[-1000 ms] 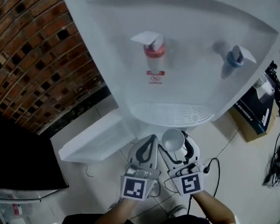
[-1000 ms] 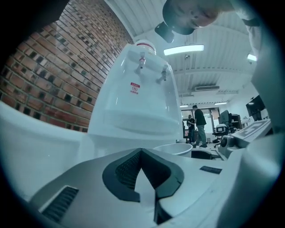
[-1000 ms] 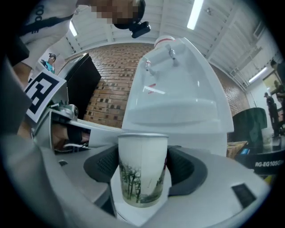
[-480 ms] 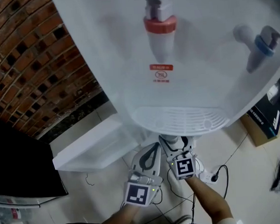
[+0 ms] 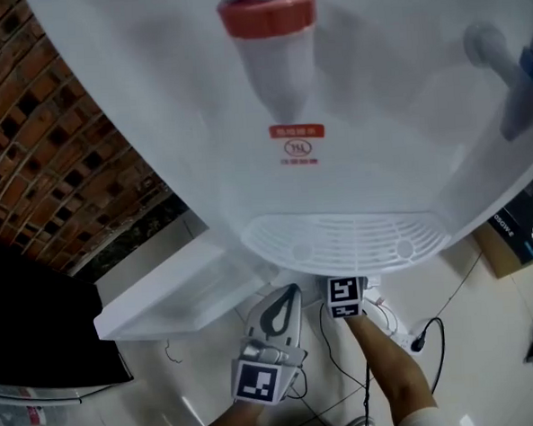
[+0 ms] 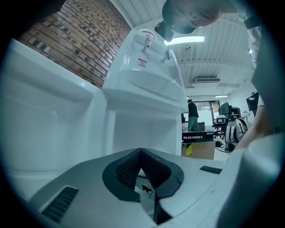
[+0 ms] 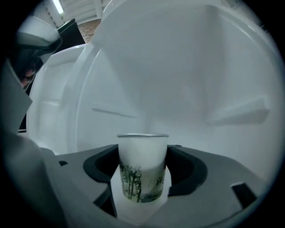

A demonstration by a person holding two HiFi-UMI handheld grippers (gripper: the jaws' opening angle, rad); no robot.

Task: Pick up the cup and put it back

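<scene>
Roughly halfway, by my reading: the lift is done and the return is left. The right tongs (image 7: 142, 180) are clamped on the paper cup (image 7: 142, 162), with a dark pad pressed to each side of its wall. The cup sits upright between them, clear of any surface that shows, close in front of the water dispenser (image 7: 178, 80). In the head view it is hidden under the dispenser's slotted drip tray (image 5: 345, 243). The left tongs (image 6: 141, 156) are closed together on nothing, low beside the right pair.

The cup is thin white paper, tapering downward, with a rolled rim and a dark green tree print low on its wall, so it would likely crush under a hard squeeze. The dispenser is glossy moulded white plastic, all broad curves, with a red tap (image 5: 269, 36) and a blue tap (image 5: 524, 84). The left tongs' pads are dark and finely ribbed, set in pale smooth shells. Rough brick wall (image 5: 57, 166) stands behind it, and the floor (image 5: 195, 365) is shiny tile.
</scene>
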